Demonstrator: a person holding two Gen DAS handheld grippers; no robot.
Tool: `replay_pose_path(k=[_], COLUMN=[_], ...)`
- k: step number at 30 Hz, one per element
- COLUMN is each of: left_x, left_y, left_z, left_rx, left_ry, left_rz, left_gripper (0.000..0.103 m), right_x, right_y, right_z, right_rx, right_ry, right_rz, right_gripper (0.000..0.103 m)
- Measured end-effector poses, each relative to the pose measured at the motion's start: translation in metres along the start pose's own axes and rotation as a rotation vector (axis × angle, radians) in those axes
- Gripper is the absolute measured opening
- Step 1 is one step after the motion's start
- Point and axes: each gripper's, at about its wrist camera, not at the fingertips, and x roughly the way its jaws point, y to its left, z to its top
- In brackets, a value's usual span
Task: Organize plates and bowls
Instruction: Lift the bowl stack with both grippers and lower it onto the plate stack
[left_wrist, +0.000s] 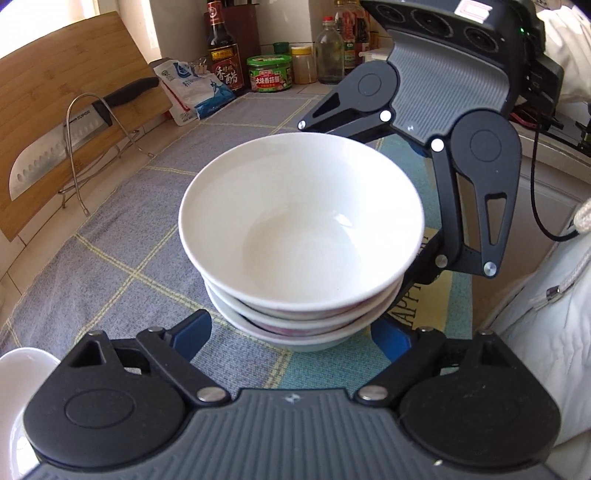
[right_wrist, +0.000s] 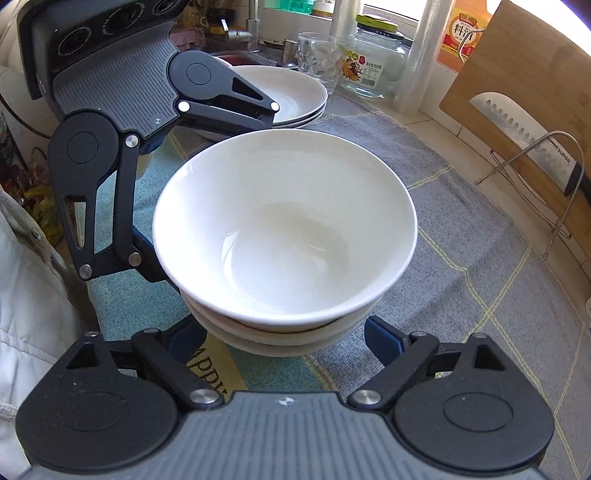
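Currently I am straddling a nested stack of three white ceramic bowls (left_wrist: 301, 236) on the grey checked cloth (left_wrist: 147, 229), my left gripper (left_wrist: 291, 334) and right gripper (right_wrist: 286, 338) both released; white plates (right_wrist: 291, 96) are sitting stacked far behind, so little seems left.

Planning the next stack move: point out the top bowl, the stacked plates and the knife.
top bowl (right_wrist: 288, 236): right wrist view, inner wall.
stacked plates (right_wrist: 295, 92): right wrist view, inside of the upper plate.
knife (left_wrist: 40, 155): left wrist view, blade.
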Motion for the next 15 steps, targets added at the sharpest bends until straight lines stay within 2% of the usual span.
replay_pose_path(k=[7,15], left_x=[0.002,0.002], left_y=[0.007,0.014], left_z=[0.001,0.003], left_rx=[0.029,0.066], left_ry=[0.005,0.0], left_rz=[-0.068,-0.131], left_gripper=[0.087,0.085], right_x=[-0.003,-0.001], right_y=[0.0,-0.001], right_z=[0.004,0.005], right_rx=[-0.002,-0.002], right_ry=[0.015,0.034], right_rz=[0.037,0.041], right_gripper=[0.087,0.086])
